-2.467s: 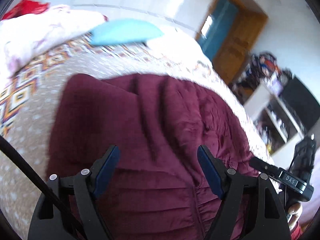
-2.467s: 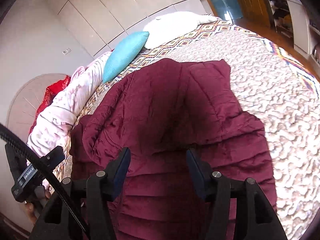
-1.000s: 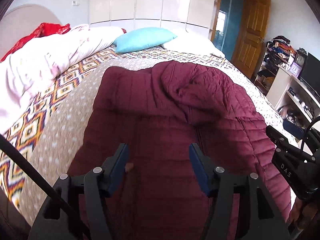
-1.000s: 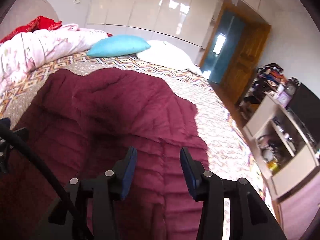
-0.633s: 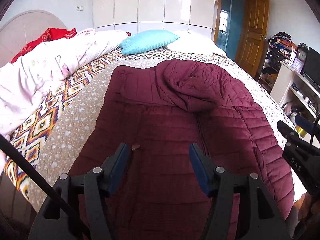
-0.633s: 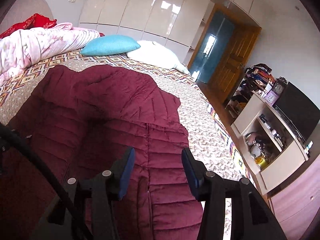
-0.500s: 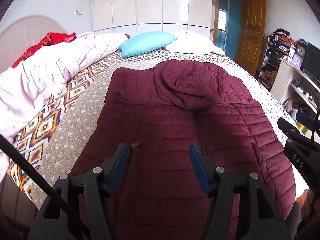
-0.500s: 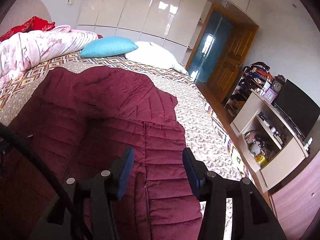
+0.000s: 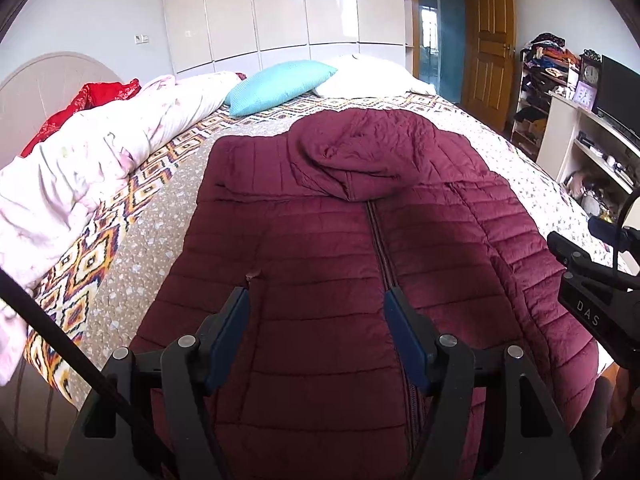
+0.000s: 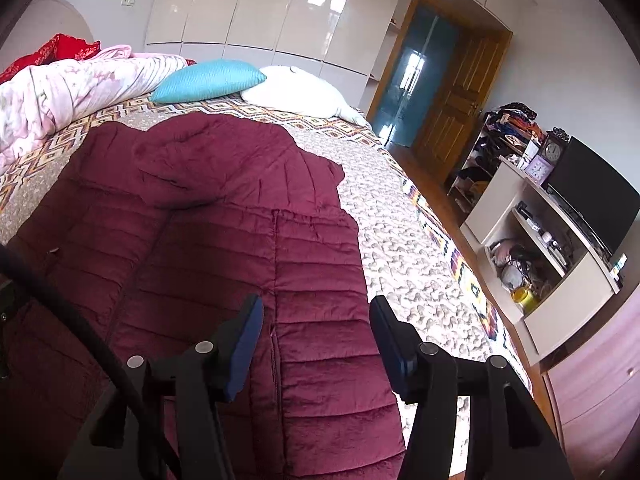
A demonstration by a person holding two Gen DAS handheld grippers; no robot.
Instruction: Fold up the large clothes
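A large maroon quilted hooded jacket point(image 9: 328, 248) lies flat, front up and zipped, on the patterned bedspread point(image 9: 132, 216), hood at the far end. It also shows in the right wrist view point(image 10: 224, 240). My left gripper point(image 9: 316, 300) is open and empty, held above the jacket's lower front. My right gripper point(image 10: 316, 308) is open and empty, above the jacket's right edge; its body shows at the right of the left wrist view point(image 9: 592, 300).
A pink rumpled duvet point(image 9: 80, 160), a teal pillow point(image 9: 280, 84) and a white pillow point(image 9: 368, 76) lie along the bed's far and left sides. A white shelf unit point(image 10: 552, 264) with a TV point(image 10: 592, 200) stands right of the bed. A wooden door point(image 10: 460, 100) is behind.
Both grippers have pulled back and risen away from the jacket, so the whole jacket is now in view, spread flat. Both stay open and empty.
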